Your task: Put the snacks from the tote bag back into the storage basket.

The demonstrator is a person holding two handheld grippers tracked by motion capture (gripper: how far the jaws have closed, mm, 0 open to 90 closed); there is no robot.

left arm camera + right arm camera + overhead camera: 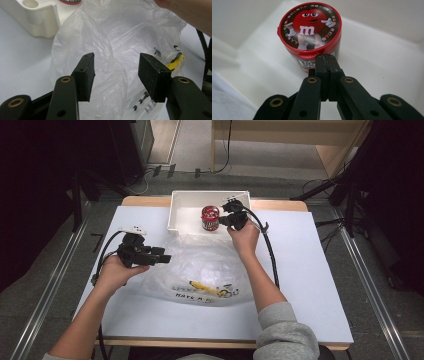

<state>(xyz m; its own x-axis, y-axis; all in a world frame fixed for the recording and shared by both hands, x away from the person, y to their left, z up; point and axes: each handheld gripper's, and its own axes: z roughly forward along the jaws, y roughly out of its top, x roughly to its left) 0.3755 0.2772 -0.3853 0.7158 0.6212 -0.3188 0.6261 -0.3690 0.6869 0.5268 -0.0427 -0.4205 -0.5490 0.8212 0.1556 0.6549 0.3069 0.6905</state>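
A red-lidded candy tub (210, 217) (310, 25) stands upright in the white tray (210, 194) (377, 65) at the back of the table. My right gripper (224, 216) (326, 56) is shut with nothing between its jaws; its tips sit against the tub's side just under the lid. A crumpled clear plastic bag (200, 265) (112, 32) lies in the middle of the table with a yellow item (205, 287) (176, 61) inside. My left gripper (165, 257) (116, 62) hovers open at the bag's left side, its pads apart over the plastic.
The white table top (310, 285) has bare room to the right and along the front. A corner of the tray (37, 20) lies beyond the bag in the left gripper view. The right forearm (185, 10) crosses above the bag, and a black cable (272, 260) trails beside it.
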